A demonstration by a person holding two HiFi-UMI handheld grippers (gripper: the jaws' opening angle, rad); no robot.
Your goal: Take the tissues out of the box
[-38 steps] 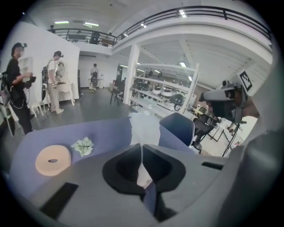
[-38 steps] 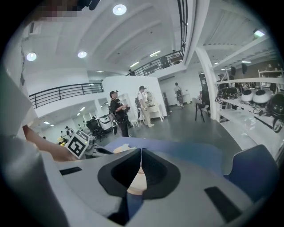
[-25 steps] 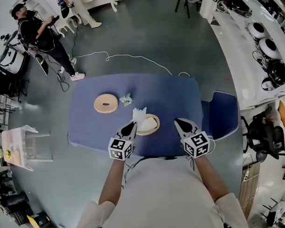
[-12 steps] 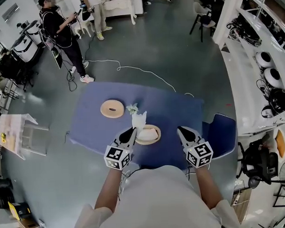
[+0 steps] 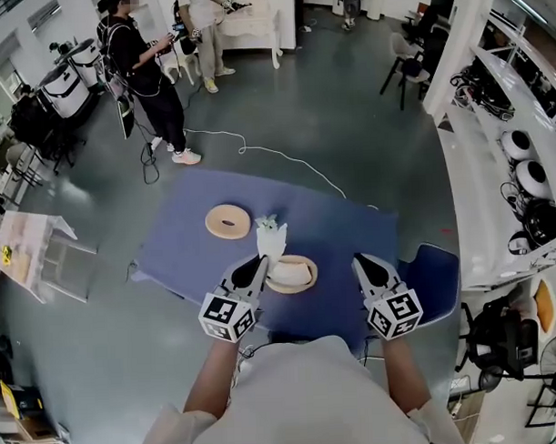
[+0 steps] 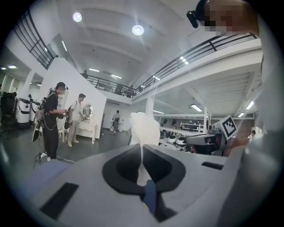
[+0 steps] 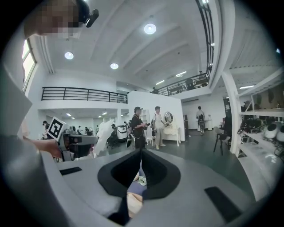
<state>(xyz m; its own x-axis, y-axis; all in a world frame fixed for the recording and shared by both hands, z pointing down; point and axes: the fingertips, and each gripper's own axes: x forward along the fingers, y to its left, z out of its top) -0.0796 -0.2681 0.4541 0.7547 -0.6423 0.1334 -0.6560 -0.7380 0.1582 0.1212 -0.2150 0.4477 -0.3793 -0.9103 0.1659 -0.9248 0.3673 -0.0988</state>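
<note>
– What is laid out at the left of the blue table [image 5: 351, 232]?

– A flat, pale, round lid [image 5: 228, 222] that looks wooden, with a slot in its middle, is set at the far left, well apart from the tongs.

– Which step is judged to be in hand?

– A pull-out. The left gripper [image 5: 259, 265] is clamped on a thin white tissue [image 5: 271, 241], which is held upright, soft and creased. Whether its lower end is free of the box cannot be told. A small crumpled tissue [image 5: 268, 222] is seen on the table just beyond it, between the lid and the box.

– And the box?

– The low, round, light-coloured box [image 5: 294, 276] is placed near the table's near edge, just right of the left gripper, with white paper showing in its open top.

– The right side?

– The right gripper [image 5: 359, 260] is held to the right of the box, its jaws pressed together with nothing between them.

– What is called for next?

– Probably the held sheet is to be carried clear and dropped by the crumpled one. Since the box seems light, it may need to be steadied.
</note>
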